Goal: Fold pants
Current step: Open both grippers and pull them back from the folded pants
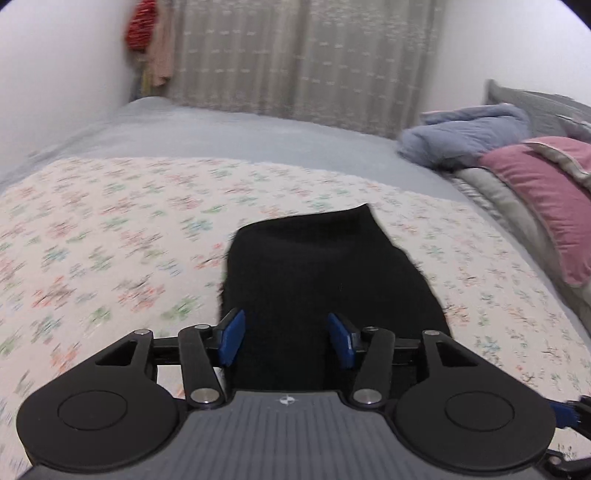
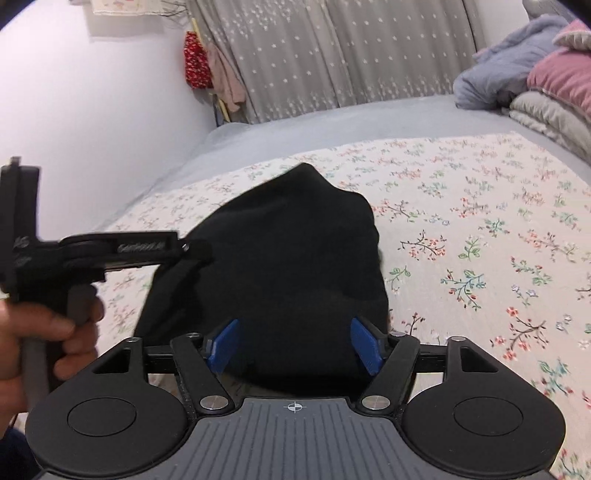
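Note:
The black pants (image 1: 317,266) lie as a folded bundle on the floral sheet (image 1: 110,240). My left gripper (image 1: 286,321) hovers over their near end with its blue pads apart, and nothing is pinched between them. In the right wrist view the pants (image 2: 288,251) fill the middle. My right gripper (image 2: 294,328) is open above their near edge, and its pads (image 2: 364,343) touch no cloth. The left gripper (image 2: 192,251) shows from the side at the pants' left edge, held by a person's hand (image 2: 33,332).
The floral sheet covers a grey-blue bed (image 1: 221,133). A blue blanket (image 1: 469,136), a pink pillow (image 1: 546,195) and grey bedding are piled at the right. Curtains (image 1: 295,62) hang behind the bed, and red clothing (image 1: 142,26) hangs by the white wall.

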